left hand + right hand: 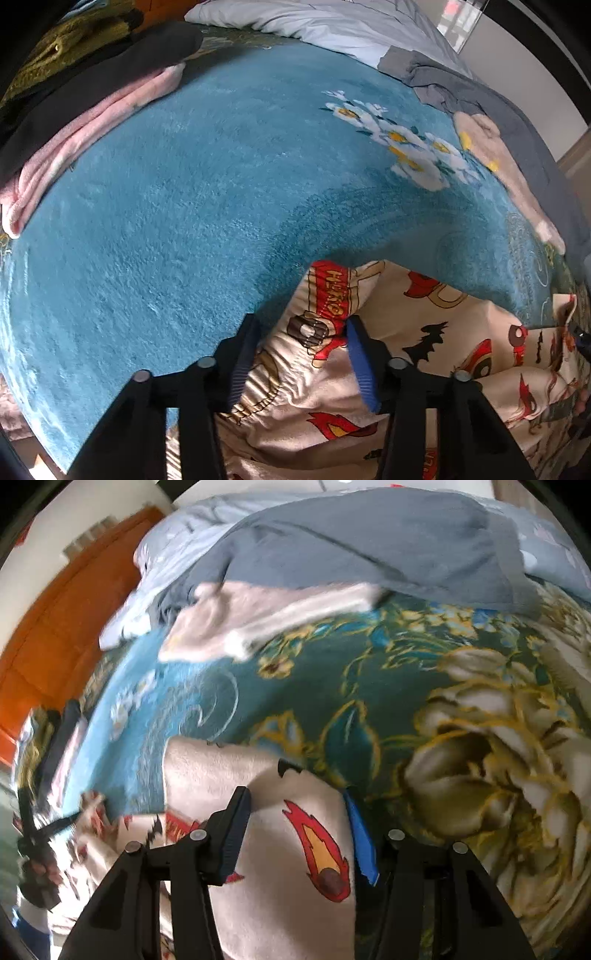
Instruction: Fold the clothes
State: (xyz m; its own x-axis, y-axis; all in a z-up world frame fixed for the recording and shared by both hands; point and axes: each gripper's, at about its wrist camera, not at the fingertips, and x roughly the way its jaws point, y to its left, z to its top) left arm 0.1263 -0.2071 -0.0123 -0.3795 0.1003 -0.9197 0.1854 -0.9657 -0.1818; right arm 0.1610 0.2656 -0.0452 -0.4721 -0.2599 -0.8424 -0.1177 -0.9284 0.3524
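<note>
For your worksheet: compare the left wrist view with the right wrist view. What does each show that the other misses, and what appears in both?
Only the left wrist view shows the printed garment's elastic waistband between the left gripper's spread fingers, and an olive knit.

Only the right wrist view shows the large cream flower print and the orange wooden panel.

Both show the teal blanket, the grey cloth and the printed garment.
</note>
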